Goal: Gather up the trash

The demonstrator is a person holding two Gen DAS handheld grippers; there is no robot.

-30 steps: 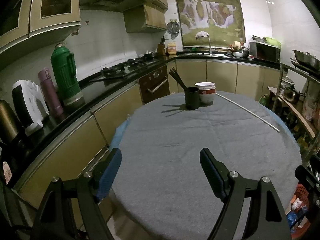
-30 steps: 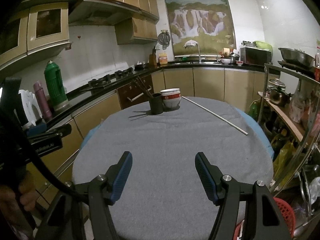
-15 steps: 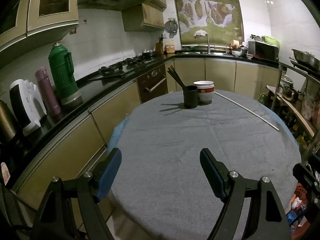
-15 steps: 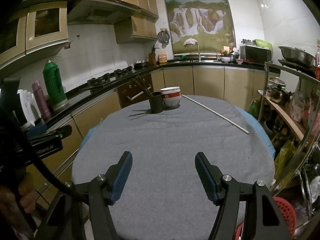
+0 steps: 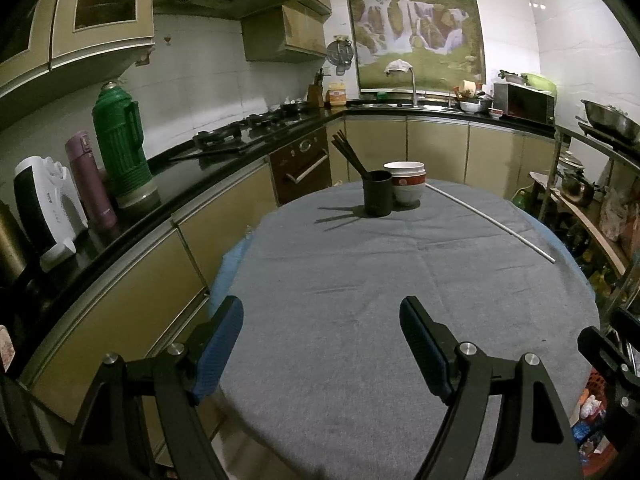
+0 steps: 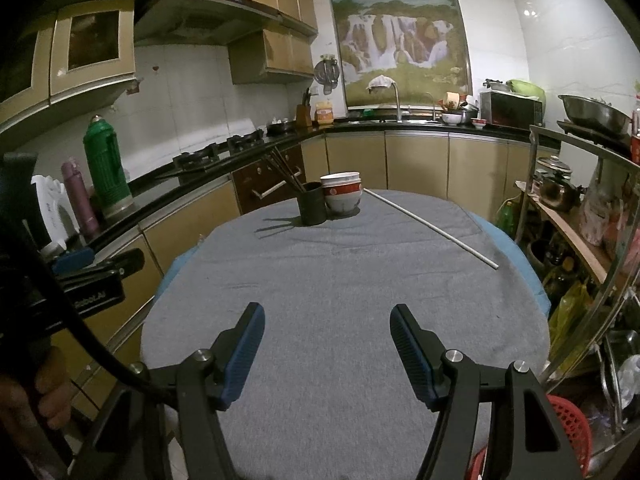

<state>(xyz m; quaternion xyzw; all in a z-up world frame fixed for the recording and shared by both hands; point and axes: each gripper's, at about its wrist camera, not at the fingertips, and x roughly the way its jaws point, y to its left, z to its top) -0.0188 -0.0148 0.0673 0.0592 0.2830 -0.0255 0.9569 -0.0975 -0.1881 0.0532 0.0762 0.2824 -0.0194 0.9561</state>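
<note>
I hold my left gripper [image 5: 322,322] and right gripper [image 6: 327,320] wide and empty over the grey-clothed table [image 5: 360,280], which carries one black cup [image 5: 377,199] of chopsticks, seemingly two stacked bowls [image 5: 406,184], one white rod [image 5: 490,221], and no trash I can make out.

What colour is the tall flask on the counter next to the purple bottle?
Green: the flask has a green body and lid, clearest in the left wrist view.

My left gripper [image 5: 322,312] points forward and slightly down, jaws spread wide with nothing between the blue pads [image 5: 218,348]. My right gripper [image 6: 326,320] is angled the same way, jaws parted and empty. My left hand [image 6: 38,392] grips its handle.
</note>
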